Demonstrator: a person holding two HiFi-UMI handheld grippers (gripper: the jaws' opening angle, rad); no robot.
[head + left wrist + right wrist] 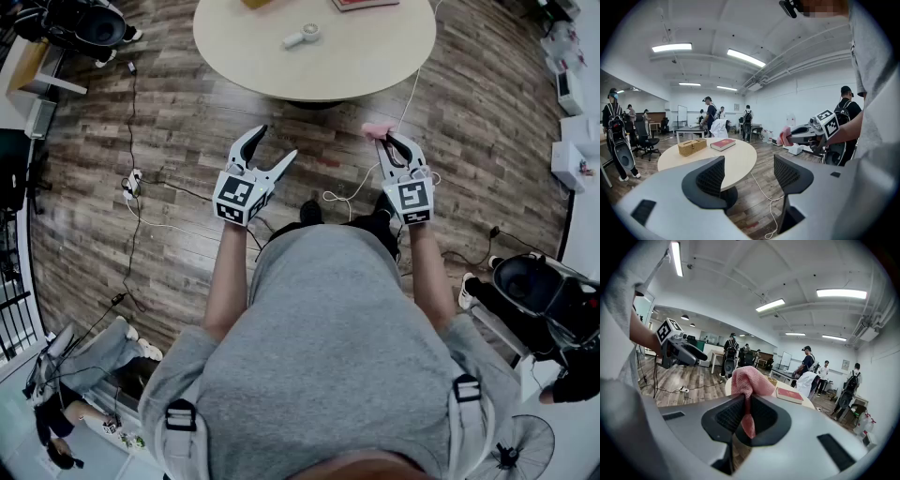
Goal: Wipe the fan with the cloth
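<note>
A small white hand fan [302, 37] lies on the round beige table [375, 66] ahead of me in the head view. My right gripper [392, 141] is shut on a pink cloth [378, 130], which bunches above the jaws in the right gripper view as the pink cloth [748, 384]. My left gripper [273, 147] is open and empty, held over the wood floor short of the table. The left gripper view shows the right gripper [790, 136] with the cloth [785, 136] at its tip, beside the table [740, 161].
A woven box [692, 146] and a red book [723, 144] lie on the table. White cables [352, 192] trail on the wood floor under my grippers. People stand at the room's far side, and chairs and a floor fan [514, 450] stand around me.
</note>
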